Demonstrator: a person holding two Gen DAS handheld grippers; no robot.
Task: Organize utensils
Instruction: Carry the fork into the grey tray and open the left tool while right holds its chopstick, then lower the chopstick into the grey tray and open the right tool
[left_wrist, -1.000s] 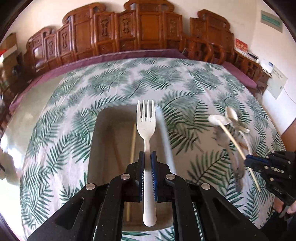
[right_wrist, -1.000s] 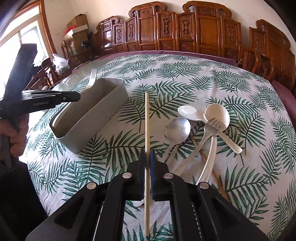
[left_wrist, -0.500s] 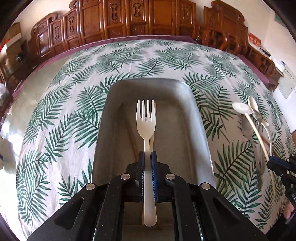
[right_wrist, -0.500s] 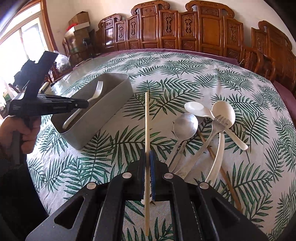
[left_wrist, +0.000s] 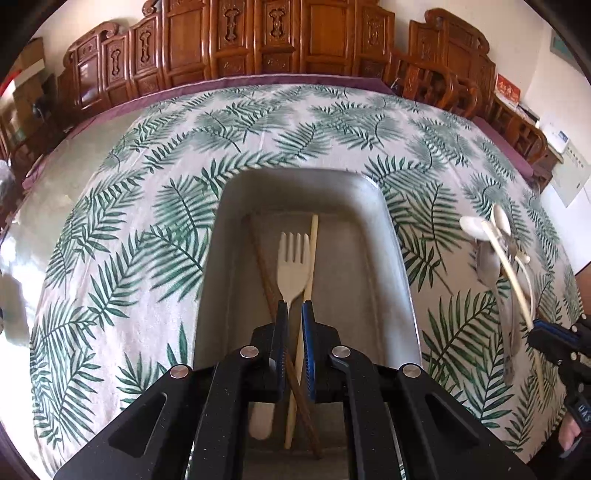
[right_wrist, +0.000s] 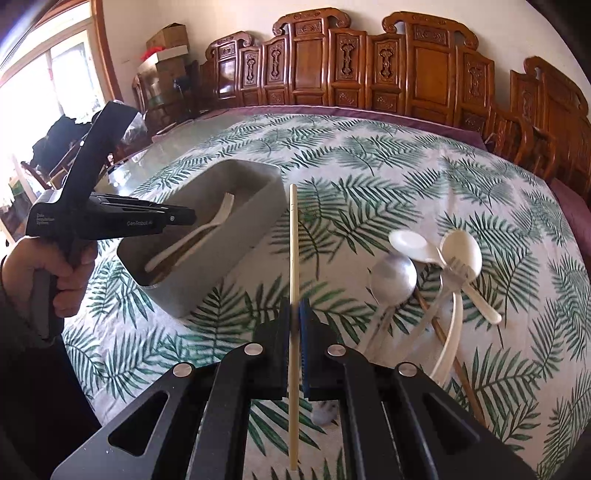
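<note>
2 tools are busy here, so which comes first? (A)

The left tongs (left_wrist: 293, 306). They hang inside the grey tray (left_wrist: 391, 258) with only a slim gap between the pads, and they clamp nothing that I can see. The white fork (left_wrist: 293, 258) seems to lie free on the tray floor, between a brown chopstick (left_wrist: 260, 258) and a pale chopstick (left_wrist: 313, 251). I would lift them straight up out of the tray so the pads do not drag the fork. (B)

And the right tongs (right_wrist: 295, 306)? (A)

They are clamped on a second pale chopstick (right_wrist: 293, 236), held above the surface (left_wrist: 110, 258) just to the right of the tray. My advice is to wait until the left tongs are clear of the tray. Then turn the stick along the tray's long side, lower it close to the floor and let go, so it settles beside its twin and does not bounce out. (B)

What differs from 1 second ago? (A)

Then the fork was pinched in the left tongs, high over the tray. Now it is down inside, and the left tongs sit lower too. From the right wrist, the tray looks nearer. The spoons (right_wrist: 391, 273) are still heaped well to the right of the tray. (B)
</note>
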